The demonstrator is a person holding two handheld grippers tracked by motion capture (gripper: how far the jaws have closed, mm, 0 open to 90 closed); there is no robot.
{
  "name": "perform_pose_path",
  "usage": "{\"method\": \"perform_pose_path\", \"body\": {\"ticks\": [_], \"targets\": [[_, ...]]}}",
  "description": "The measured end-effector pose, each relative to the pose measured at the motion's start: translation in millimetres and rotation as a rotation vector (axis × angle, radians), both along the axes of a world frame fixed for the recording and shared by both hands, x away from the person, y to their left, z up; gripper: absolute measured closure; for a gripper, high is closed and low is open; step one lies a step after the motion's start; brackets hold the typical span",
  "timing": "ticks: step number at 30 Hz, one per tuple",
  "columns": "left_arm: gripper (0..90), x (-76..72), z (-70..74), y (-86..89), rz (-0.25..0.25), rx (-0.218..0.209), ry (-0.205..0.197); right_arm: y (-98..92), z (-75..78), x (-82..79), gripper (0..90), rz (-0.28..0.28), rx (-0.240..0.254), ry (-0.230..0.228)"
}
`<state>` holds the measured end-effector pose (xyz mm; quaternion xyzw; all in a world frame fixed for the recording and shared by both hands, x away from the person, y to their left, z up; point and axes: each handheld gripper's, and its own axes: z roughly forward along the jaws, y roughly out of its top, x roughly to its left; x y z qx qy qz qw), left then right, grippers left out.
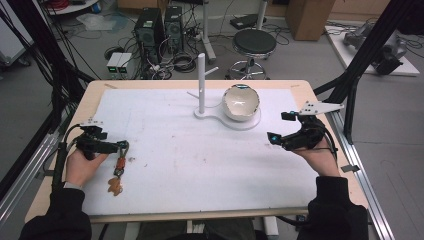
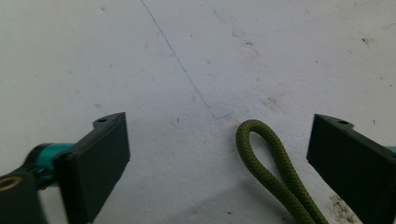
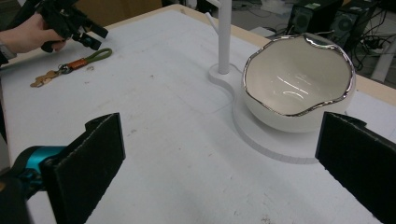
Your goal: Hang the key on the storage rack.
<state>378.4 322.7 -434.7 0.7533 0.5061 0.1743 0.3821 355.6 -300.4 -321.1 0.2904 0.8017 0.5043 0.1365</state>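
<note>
A keychain lies on the white mat at the front left: an olive-green cord loop [image 1: 123, 148], an orange leather piece [image 1: 120, 164] and a brown metal charm [image 1: 115, 186]. My left gripper [image 1: 120, 146] is low over the loop's end and open. In the left gripper view the green cord loop [image 2: 268, 158] lies on the mat between the spread jaws of my left gripper [image 2: 222, 140], nearer the right one, touching neither. My right gripper [image 1: 277, 126] hovers open at the right, holding nothing. A white bowl [image 1: 241, 102] with a silver rim sits on a white stand [image 1: 250, 124] beside its upright post [image 1: 201, 82].
In the right gripper view my right gripper [image 3: 219, 154] faces the bowl [image 3: 299, 84] and post [image 3: 224, 37], with the keychain [image 3: 70, 67] and left gripper [image 3: 70, 23] far off. The white mat [image 1: 190, 155] covers a wooden table. A stool [image 1: 254, 44] and computers [image 1: 150, 27] stand behind.
</note>
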Motion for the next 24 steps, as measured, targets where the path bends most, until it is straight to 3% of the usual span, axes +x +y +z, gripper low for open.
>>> {"method": "perform_pose_path", "body": {"ticks": [5, 7, 8, 11, 13, 15, 17, 22, 23, 24], "targets": [[15.6, 1.1, -2.4, -1.2, -0.002, 0.024, 0.015, -0.1, -0.2, -0.1, 0.7, 0.003, -0.003, 0.000], [17.9, 0.7, -2.1, 0.2, -0.017, 0.054, 0.032, -0.4, -0.2, 0.0, 0.7, 0.001, -0.002, -0.002], [26.2, 0.6, -2.0, 0.2, -0.021, 0.052, 0.051, -0.9, -0.3, 0.2, 0.7, 0.002, -0.004, -0.002], [30.0, 1.6, -1.1, 2.6, -0.003, 0.006, 0.077, -0.8, -0.9, 1.1, 0.7, 0.002, -0.006, -0.003], [31.3, 1.6, -1.1, 3.3, -0.003, -0.002, 0.079, -0.5, -1.0, 1.0, 0.7, 0.002, -0.007, 0.002], [43.4, 1.0, -0.6, 2.7, -0.004, 0.000, 0.074, 0.9, -1.8, 1.5, 0.7, 0.004, -0.015, 0.004], [48.4, 0.4, -1.0, -0.3, -0.015, 0.005, 0.069, 1.6, -2.4, 1.6, 0.7, 0.002, -0.022, 0.010], [53.2, -1.8, -0.3, -4.5, -0.013, 0.063, 0.058, 2.5, -3.5, 2.5, 0.7, 0.002, -0.031, 0.018], [54.6, -3.9, -0.7, -9.7, 0.002, 0.103, 0.037, 2.6, -3.5, 2.4, 0.7, 0.000, -0.033, 0.019], [56.0, -3.9, -0.7, -9.7, 0.002, 0.103, 0.037, 2.7, -3.5, 2.4, 0.7, 0.001, -0.033, 0.020]]}}
